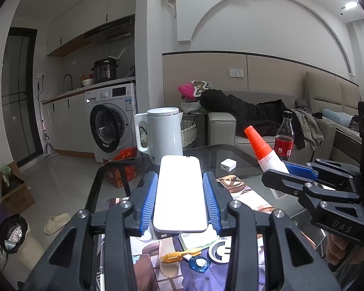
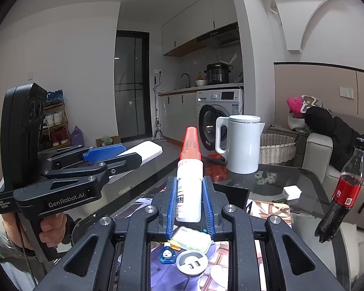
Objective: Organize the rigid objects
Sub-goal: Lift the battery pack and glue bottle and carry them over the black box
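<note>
Left gripper jaws pinch a flat white rounded-rectangle power bank by its long edges, held clear above the glass table. Right gripper jaws pinch a white plastic glue bottle with a ribbed red cone cap, cap pointing up and away, also off the table. White plastic kettle stands at the table's far edge; small white charger cube sits right of it, partly full cola bottle near the right edge. Blue keyfob, round grey USB socket lie below the jaws.
</note>
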### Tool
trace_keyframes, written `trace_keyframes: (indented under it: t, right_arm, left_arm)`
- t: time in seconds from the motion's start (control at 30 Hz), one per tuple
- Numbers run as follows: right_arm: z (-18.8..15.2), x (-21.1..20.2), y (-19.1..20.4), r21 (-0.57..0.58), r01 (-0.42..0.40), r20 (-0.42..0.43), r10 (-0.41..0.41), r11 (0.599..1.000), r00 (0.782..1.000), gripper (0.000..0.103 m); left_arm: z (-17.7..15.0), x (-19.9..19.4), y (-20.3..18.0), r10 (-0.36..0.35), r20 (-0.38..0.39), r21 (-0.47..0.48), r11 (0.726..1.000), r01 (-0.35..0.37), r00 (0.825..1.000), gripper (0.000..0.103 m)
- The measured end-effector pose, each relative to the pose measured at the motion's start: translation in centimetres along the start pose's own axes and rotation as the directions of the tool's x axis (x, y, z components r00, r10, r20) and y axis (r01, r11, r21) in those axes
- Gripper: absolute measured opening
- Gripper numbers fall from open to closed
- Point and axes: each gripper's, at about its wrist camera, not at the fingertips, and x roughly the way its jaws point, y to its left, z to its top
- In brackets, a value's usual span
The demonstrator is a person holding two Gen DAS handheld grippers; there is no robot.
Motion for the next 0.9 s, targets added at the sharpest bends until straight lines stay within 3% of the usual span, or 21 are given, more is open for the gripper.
trace_keyframes:
  t: [0.57, 0.9]
  right_arm:
    - [1.6, 0.8, -1.1, 0.048, 0.03, 0.021, -0.031, 0.998, 0.999, 0.02]
    - [4.1, 3.7, -2.7, 0.076, 0.085, 0.057, -0.089, 0.994, 0.994, 0.02]
  left_arm:
    - [0.7, 0.9, -0.3, -0.013, 0.007, -0.024, 1.0, 0.013, 1.0, 0.038]
    - [3.4, 3.0, 1.0, -0.02, 0.048, -0.086, 0.996, 0.024, 0.999, 0.038]
